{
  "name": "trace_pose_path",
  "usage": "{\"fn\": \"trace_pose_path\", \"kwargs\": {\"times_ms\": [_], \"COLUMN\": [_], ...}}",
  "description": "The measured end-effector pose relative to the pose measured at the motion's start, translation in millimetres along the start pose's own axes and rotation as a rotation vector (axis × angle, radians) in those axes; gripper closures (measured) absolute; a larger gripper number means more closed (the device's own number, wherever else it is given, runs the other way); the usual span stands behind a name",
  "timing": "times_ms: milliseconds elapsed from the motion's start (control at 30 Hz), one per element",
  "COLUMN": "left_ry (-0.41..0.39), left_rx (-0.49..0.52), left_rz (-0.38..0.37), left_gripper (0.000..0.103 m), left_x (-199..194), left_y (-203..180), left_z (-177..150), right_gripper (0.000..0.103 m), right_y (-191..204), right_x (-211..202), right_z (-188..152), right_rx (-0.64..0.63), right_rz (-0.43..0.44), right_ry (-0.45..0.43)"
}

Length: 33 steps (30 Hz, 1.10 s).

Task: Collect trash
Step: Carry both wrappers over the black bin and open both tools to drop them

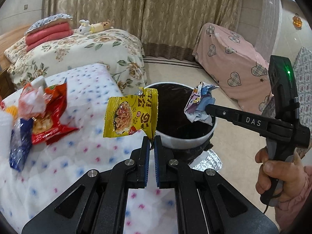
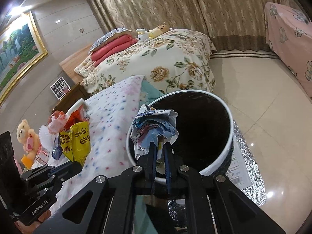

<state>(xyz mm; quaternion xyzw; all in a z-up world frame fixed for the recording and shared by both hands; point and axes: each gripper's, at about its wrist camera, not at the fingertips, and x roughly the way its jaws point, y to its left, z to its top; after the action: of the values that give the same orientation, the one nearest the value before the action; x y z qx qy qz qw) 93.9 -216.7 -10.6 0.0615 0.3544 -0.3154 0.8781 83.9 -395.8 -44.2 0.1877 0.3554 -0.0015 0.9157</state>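
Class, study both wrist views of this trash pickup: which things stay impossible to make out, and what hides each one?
- Inside of the bin, both views: black liner and shadow hide any contents.
- Trash pile on the dotted blanket, left wrist view: blurred, cut by the left edge.
- Crumpled paper, right wrist view: its print is creased, unreadable.
- Yellow packet, right wrist view: lower part hidden behind the left gripper.

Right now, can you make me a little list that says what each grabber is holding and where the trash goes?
left gripper: shut on yellow snack wrapper, beside the bin
right gripper: shut on crumpled paper, over the bin's mouth
trash bin: white rim, dark liner, on the floor by the bed
still to collect: red wrapper and other litter on the dotted blanket
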Motion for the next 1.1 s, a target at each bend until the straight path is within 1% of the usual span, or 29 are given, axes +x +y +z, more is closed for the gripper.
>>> {"fn": "trace_pose_path", "kwargs": {"times_ms": [133, 233, 300, 500, 733, 800, 867, 933, 1000, 1033, 1067, 1100], "left_ry": [0.010, 0.016, 0.029, 0.070, 0.106, 0.124, 0.133, 0.126, 0.123, 0.121, 0.117, 0.109], "left_rx": [0.007, 0.030, 0.053, 0.078, 0.058, 0.036, 0.021, 0.014, 0.013, 0.011, 0.008, 0.001], "left_rz": [-0.016, -0.032, -0.043, -0.057, -0.082, -0.106, -0.127, -0.134, -0.134, -0.131, -0.124, -0.118], "left_gripper": [0.099, 0.099, 0.099, 0.099, 0.099, 0.099, 0.098, 0.094, 0.082, 0.079, 0.072, 0.063], "left_x": [10.5, 17.9, 25.0, 44.2, 58.7, 63.7, 66.8, 66.0, 64.1, 62.6, 61.1, 57.6], "left_y": [-6.8, -13.5, -17.4, -23.1, -21.4, -18.6, -17.5, -17.3, -18.0, -18.1, -17.8, -16.4], "left_z": [10.3, 18.1, 23.1, 32.2, 38.5, 39.3, 39.1, 39.2, 38.9, 38.4, 38.0, 36.0], "right_gripper": [0.095, 0.095, 0.095, 0.095, 0.095, 0.095, 0.091, 0.091, 0.090, 0.089, 0.088, 0.085], "right_y": [-9.8, -17.0, -21.9, -32.9, -40.7, -42.0, -42.6, -44.3, -45.3, -45.8, -46.3, -46.8], "right_x": [1.9, 3.7, 5.2, 12.3, 20.0, 21.2, 22.1, 23.8, 25.1, 25.3, 26.1, 25.7], "right_z": [4.6, 8.2, 10.0, 14.4, 19.5, 20.8, 21.7, 23.2, 23.6, 23.7, 24.7, 24.8], "right_rx": [0.012, 0.018, 0.025, 0.044, 0.055, 0.054, 0.053, 0.057, 0.062, 0.063, 0.064, 0.067], "right_rz": [-0.012, -0.019, -0.021, -0.030, -0.038, -0.039, -0.040, -0.043, -0.047, -0.055, -0.061, -0.063], "right_ry": [0.005, 0.007, 0.010, 0.024, 0.041, 0.044, 0.048, 0.053, 0.058, 0.060, 0.061, 0.060]}}
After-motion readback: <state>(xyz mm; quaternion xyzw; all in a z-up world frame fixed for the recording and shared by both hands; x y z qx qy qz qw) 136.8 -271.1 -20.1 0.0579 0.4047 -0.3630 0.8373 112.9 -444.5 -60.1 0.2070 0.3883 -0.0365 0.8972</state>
